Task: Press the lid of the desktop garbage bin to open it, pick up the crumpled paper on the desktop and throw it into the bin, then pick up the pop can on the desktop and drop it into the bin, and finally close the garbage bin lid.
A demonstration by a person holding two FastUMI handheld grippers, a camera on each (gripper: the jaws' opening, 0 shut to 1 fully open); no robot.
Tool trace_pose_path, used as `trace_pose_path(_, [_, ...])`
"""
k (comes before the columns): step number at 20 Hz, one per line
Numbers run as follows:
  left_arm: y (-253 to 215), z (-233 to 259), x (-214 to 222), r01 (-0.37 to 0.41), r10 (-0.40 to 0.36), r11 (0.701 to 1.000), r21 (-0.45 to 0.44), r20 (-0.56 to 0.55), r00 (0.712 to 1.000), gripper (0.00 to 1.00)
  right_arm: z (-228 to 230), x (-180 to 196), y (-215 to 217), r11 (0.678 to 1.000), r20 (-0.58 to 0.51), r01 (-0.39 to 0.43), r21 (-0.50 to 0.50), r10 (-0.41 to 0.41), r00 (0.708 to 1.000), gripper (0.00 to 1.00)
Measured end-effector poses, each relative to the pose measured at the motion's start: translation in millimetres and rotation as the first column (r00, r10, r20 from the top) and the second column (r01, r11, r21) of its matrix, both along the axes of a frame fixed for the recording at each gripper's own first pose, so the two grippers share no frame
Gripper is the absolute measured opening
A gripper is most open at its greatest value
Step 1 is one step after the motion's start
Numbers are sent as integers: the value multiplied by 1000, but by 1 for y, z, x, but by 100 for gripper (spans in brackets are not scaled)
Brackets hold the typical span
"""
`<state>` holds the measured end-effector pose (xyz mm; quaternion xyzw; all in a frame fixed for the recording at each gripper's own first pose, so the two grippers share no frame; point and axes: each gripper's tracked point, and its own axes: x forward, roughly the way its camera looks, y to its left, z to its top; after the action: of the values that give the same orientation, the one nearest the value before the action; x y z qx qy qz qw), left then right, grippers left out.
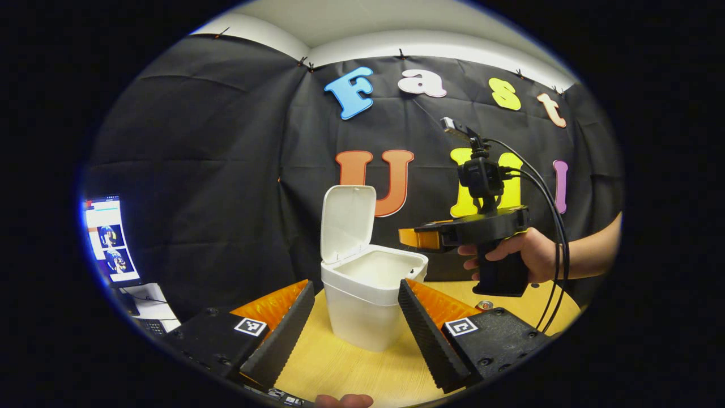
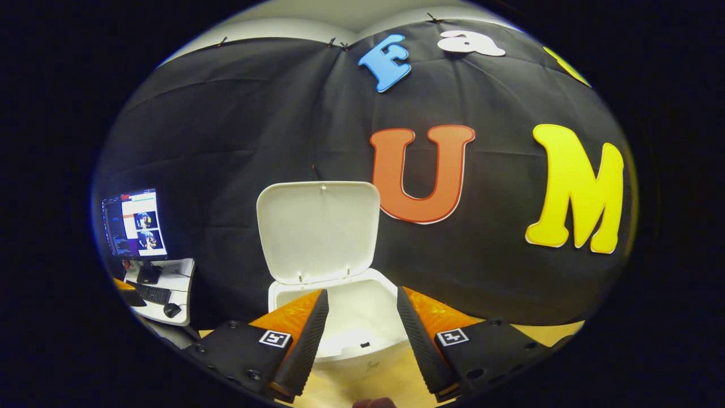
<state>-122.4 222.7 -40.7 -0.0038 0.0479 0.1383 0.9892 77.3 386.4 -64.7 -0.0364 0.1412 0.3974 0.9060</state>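
1. The garbage bin (image 1: 368,294) stands on the table (image 1: 340,362) ahead of the left gripper (image 1: 355,317), seen between its spread, empty fingers.
2. Its lid (image 2: 318,231) stands upright, open.
3. The right gripper (image 2: 358,326), fingers apart and empty, hovers above the bin's mouth.

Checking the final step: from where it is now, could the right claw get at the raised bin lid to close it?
Probably yes. The right claw is open, holds nothing, and sits over the bin mouth, with the lid upright straight ahead and nothing between them.
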Motion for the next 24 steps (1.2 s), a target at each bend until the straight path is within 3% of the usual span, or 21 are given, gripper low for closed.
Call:
trace_pose_path(2, [-11, 0, 4, 27, -27, 1000, 9, -2, 1000, 98, 12, -1, -22, 999, 30, 31, 18, -31, 999, 83])
trace_pose_path(6, [-40, -3, 14, 100, -100, 995, 31, 0, 995, 98, 17, 3, -80, 993, 64, 116, 7, -116, 991, 83])
trace_pose_path(12, [-102, -12, 40, 227, -227, 973, 34, 3, 974, 98, 23, 7, -187, 964, 104, 267, -7, -265, 959, 86])
trace_pose_path(17, [-160, -18, 66, 331, -331, 943, 34, 3, 943, 98, 24, 3, -286, 913, 144, 408, -17, -401, 905, 84])
trace_pose_path(20, [-186, -34, 75, 372, -371, 928, 29, -17, 928, 98, 11, -7, -338, 867, 98, 499, -2, -497, 862, 86])
trace_pose_path(24, [-224, -61, 86, 428, -427, 903, 19, -49, 903, 98, -15, -28, -391, 823, 61, 565, -62, -561, 825, 86])
